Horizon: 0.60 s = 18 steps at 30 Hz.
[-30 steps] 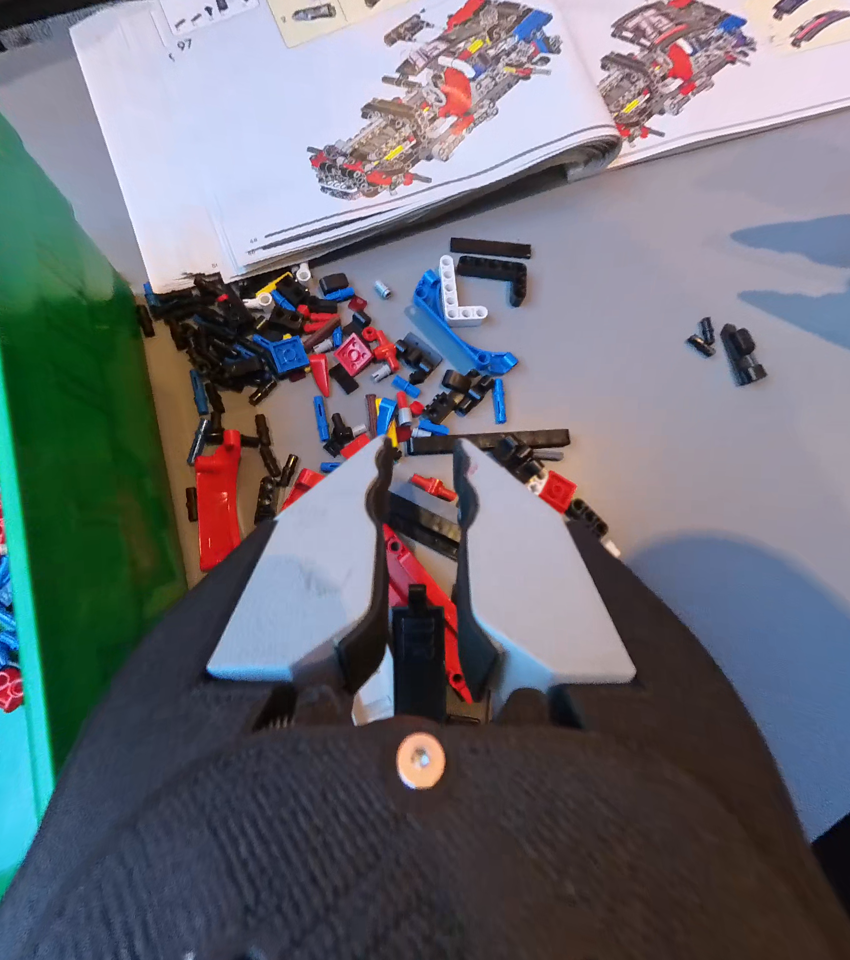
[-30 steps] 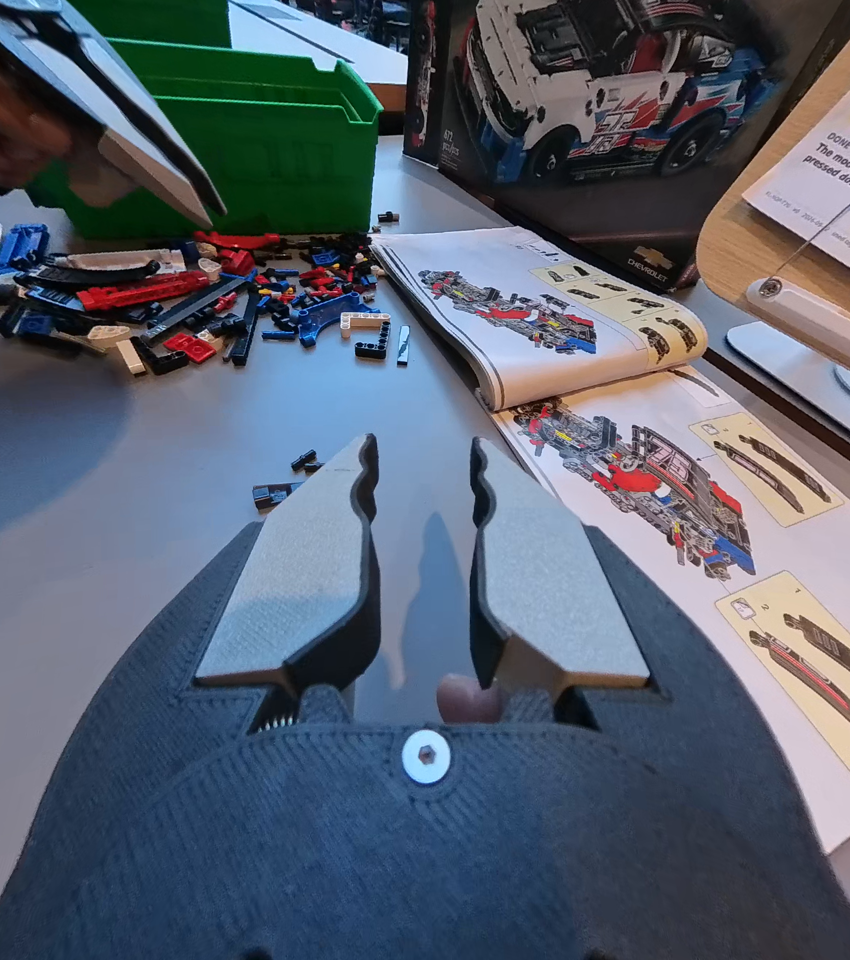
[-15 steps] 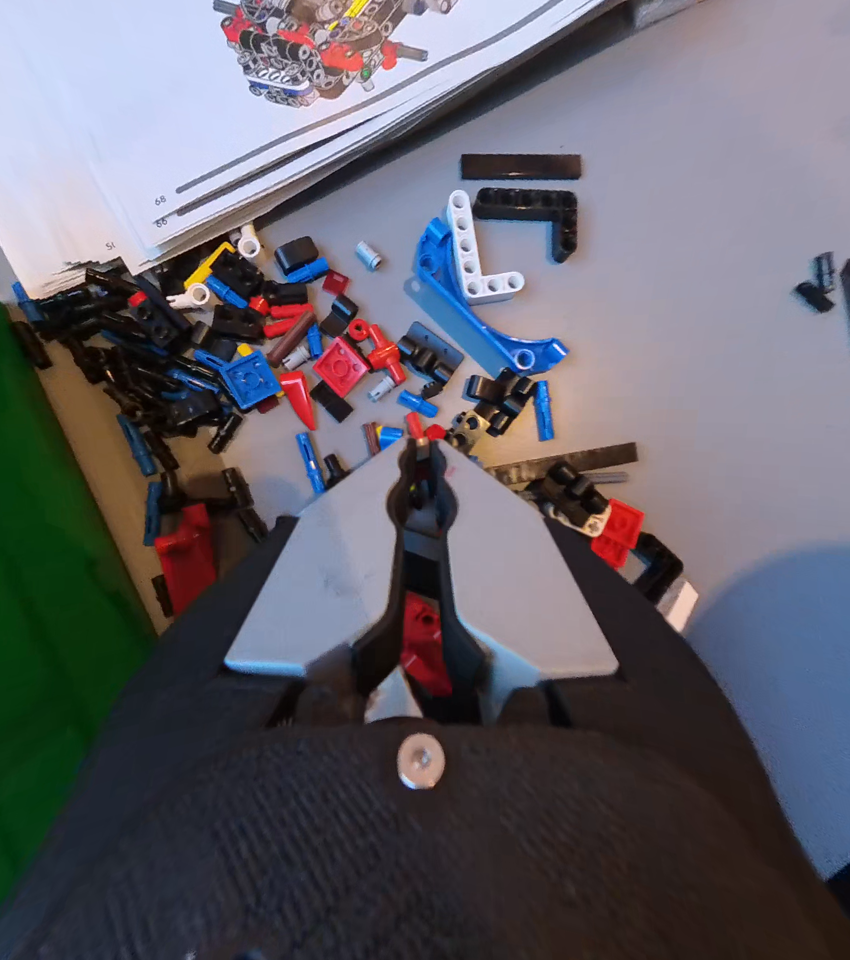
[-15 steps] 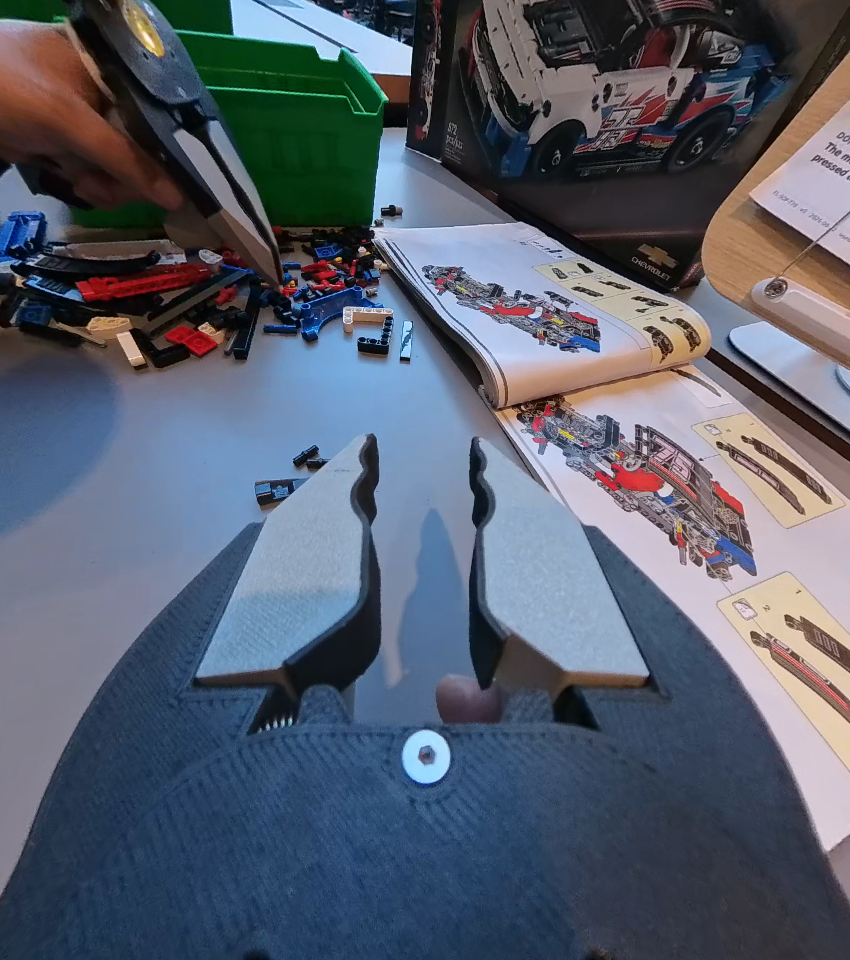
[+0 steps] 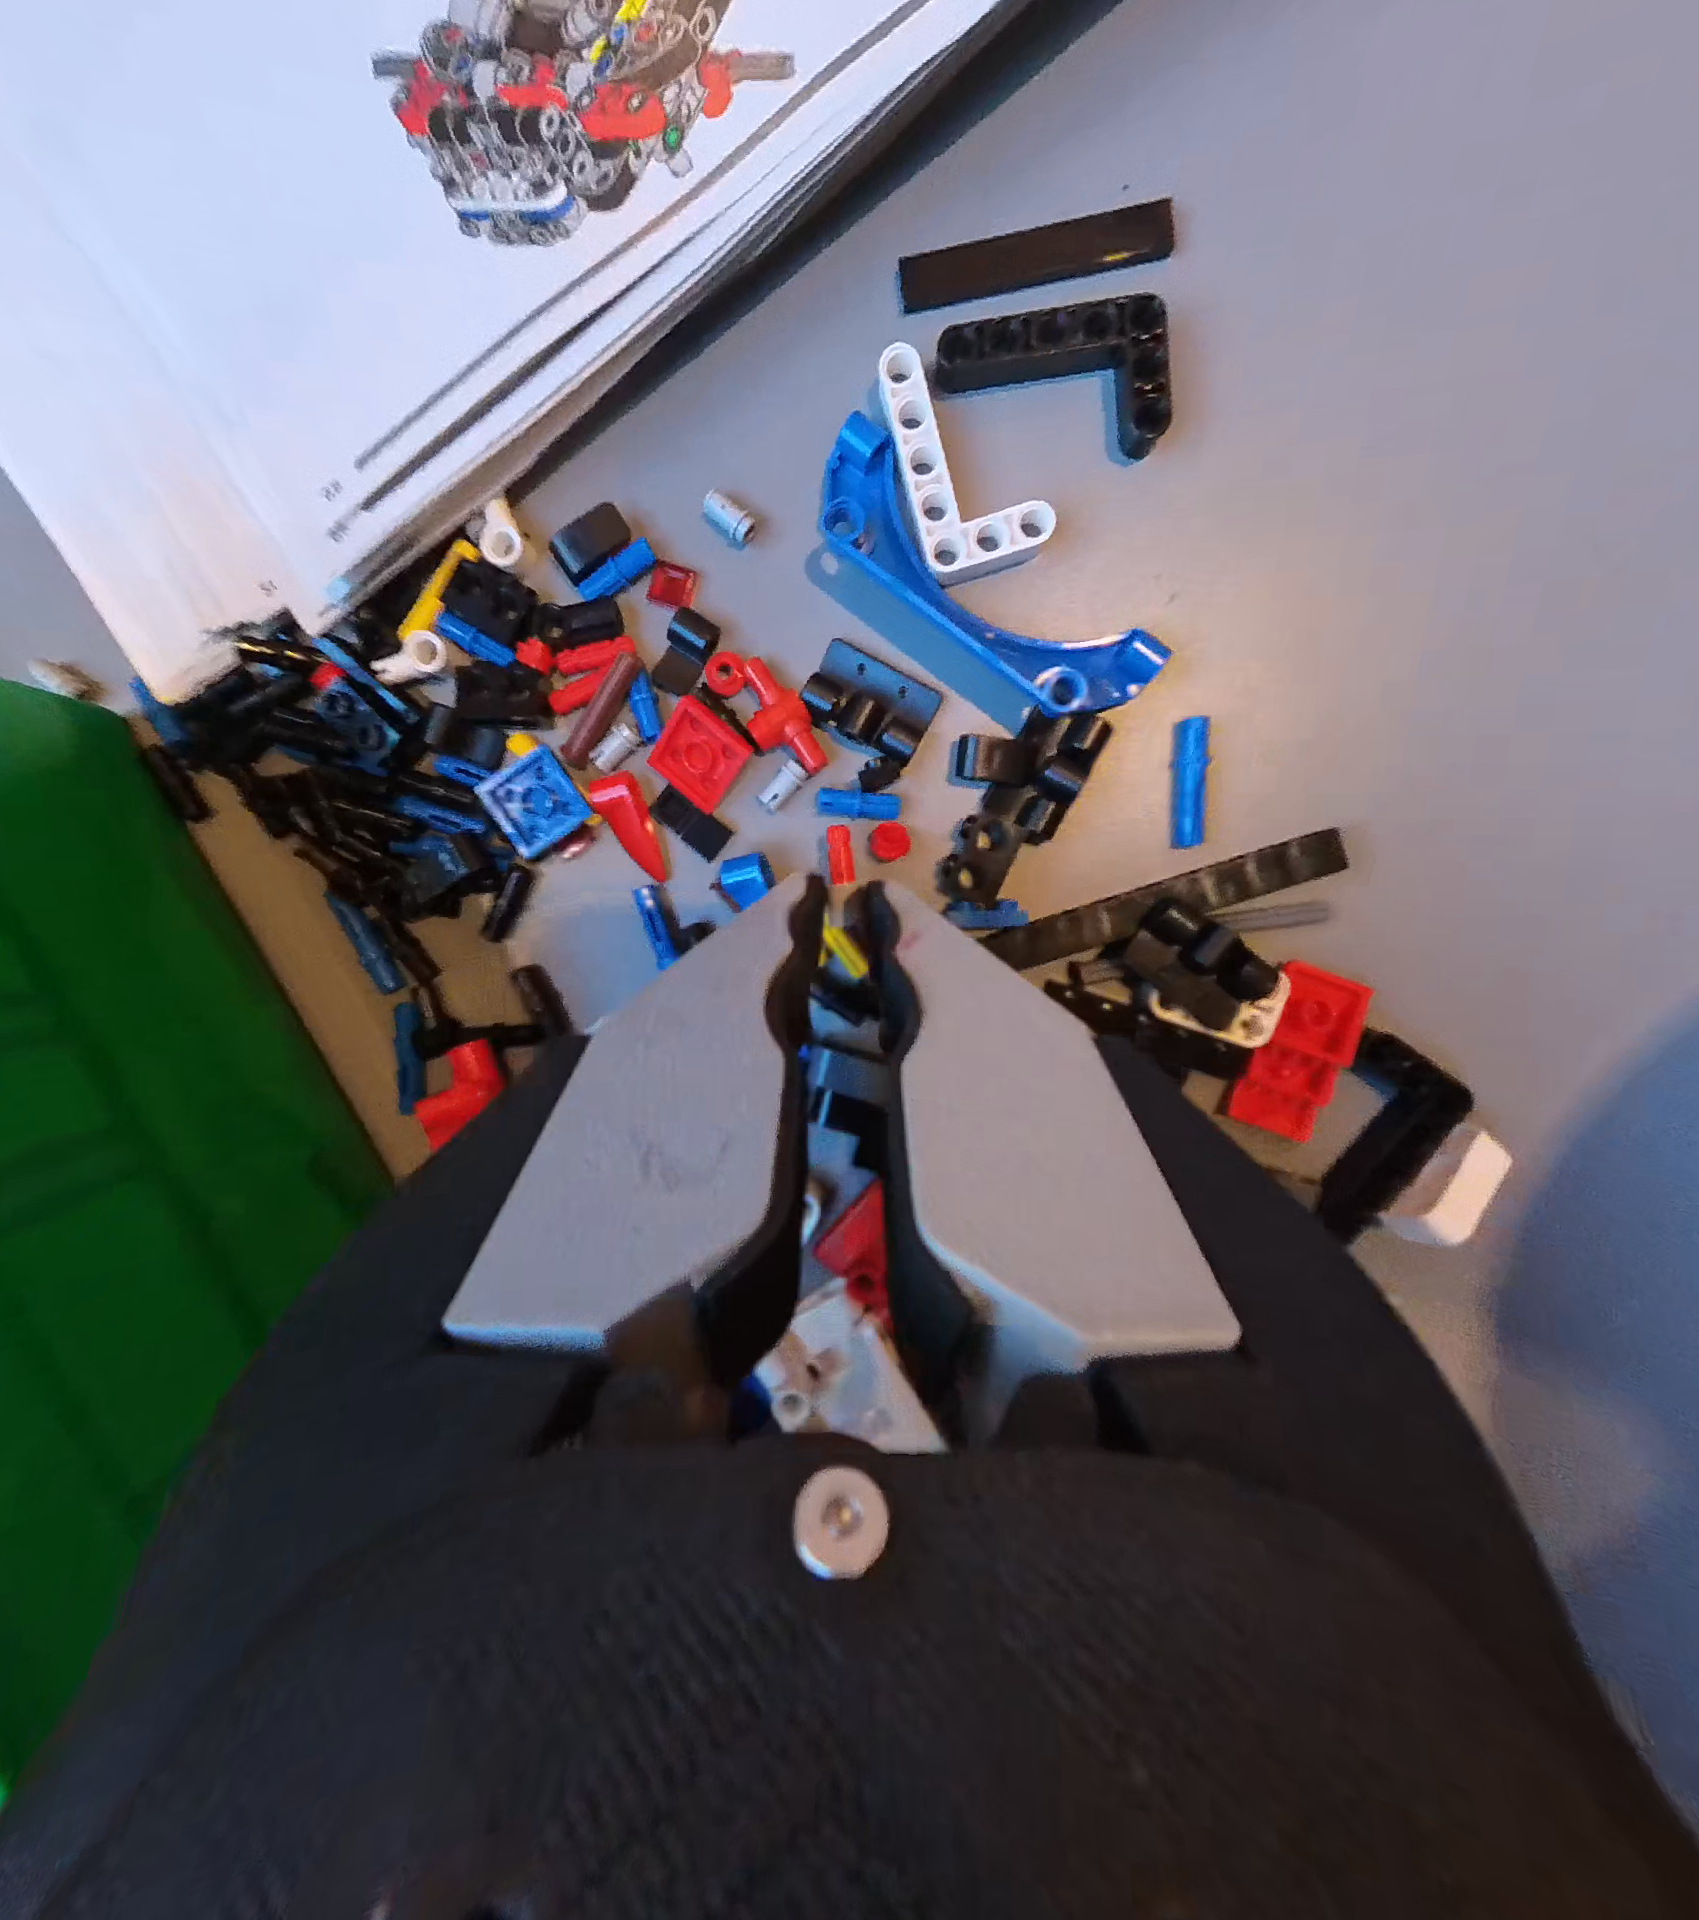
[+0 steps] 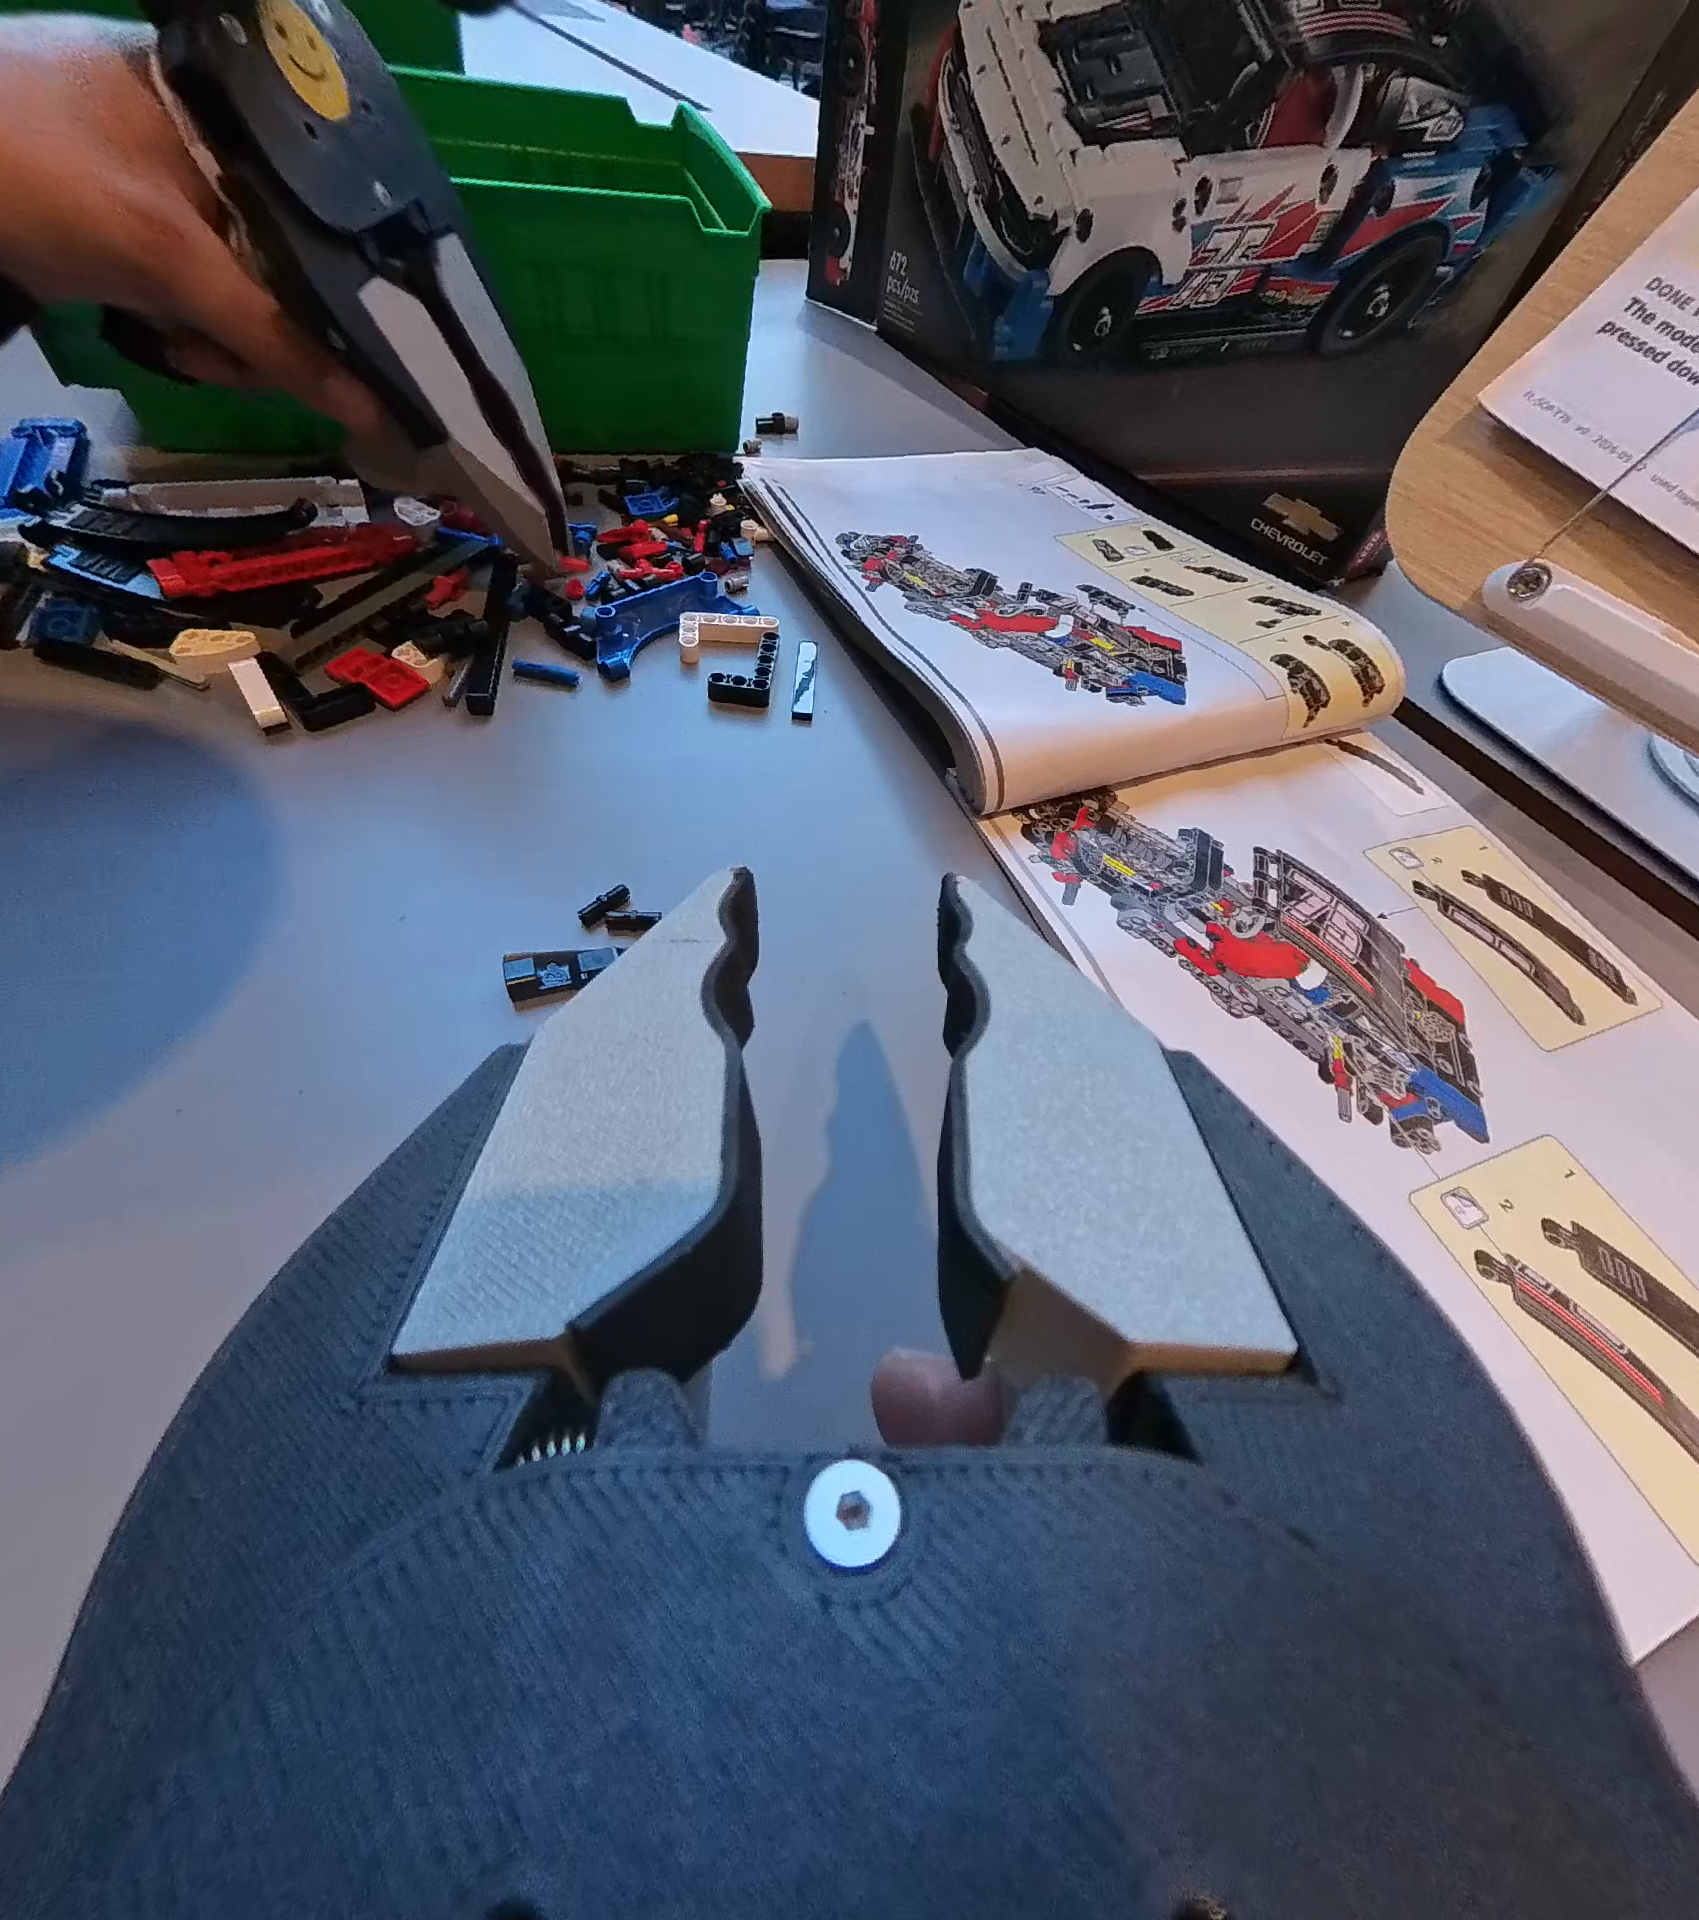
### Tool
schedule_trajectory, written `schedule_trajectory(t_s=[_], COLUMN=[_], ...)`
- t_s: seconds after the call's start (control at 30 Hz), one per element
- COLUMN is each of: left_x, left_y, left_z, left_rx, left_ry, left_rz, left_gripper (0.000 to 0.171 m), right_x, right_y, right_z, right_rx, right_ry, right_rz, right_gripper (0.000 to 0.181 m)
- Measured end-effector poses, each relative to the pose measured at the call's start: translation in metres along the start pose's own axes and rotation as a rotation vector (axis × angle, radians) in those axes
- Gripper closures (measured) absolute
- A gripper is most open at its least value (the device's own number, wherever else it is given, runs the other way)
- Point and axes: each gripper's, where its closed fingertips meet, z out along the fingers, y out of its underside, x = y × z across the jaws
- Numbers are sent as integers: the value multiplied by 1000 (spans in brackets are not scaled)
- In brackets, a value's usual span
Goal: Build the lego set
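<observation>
Right now your left gripper (image 5: 840,902) is pointing down into the pile of loose lego pieces (image 5: 679,727) on the grey desk (image 5: 1447,520), its fingers drawn nearly together with only a narrow slot between the tips; a small yellow piece (image 5: 837,943) is showing in that slot, but whether it is actually being pinched cannot be told. From the right wrist view, that same gripper (image 6: 554,556) is tilting steeply, tips down among the red and black parts, with your hand (image 6: 86,218) wrapping its body. Your right gripper (image 6: 845,914) is hovering above bare desk with its fingers standing apart and nothing between them. Just beside its left finger, a few small black pieces (image 6: 564,961) are lying apart from the main pile. The open instruction booklet (image 6: 1084,623) is lying to the right of the pile, the green bin (image 6: 616,260) is sitting behind it, and the set's box (image 6: 1188,208) is standing upright at the back.
</observation>
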Motion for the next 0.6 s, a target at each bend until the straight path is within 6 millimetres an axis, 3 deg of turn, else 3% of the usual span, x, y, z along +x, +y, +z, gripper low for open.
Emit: schedule_trajectory(t_s=[0.17, 0.33, 0.4, 0.5, 0.6], left_x=[4, 68, 91, 120, 136], left_y=[-23, -62, -72, -81, -85], left_z=[-32, -71, -80, -89, -94], left_rx=[171, 481, 548, 617, 651], left_ry=[-212, -261, -252, -210, -193], left_rz=[289, 506, 542, 559, 577], left_gripper=[167, 168, 168, 167, 168], right_x=[-4, -39, -54, -67, -86], right_y=[-5, -49, -57, -65, -76], right_z=[1, 9, 20, 36, 41], right_rx=[9, 96, 65, 47, 74], right_ry=[-23, -228, -282, -296, -381], right_rz=[28, 204, 224, 215, 268], right_gripper=[149, 151, 163, 161, 159])
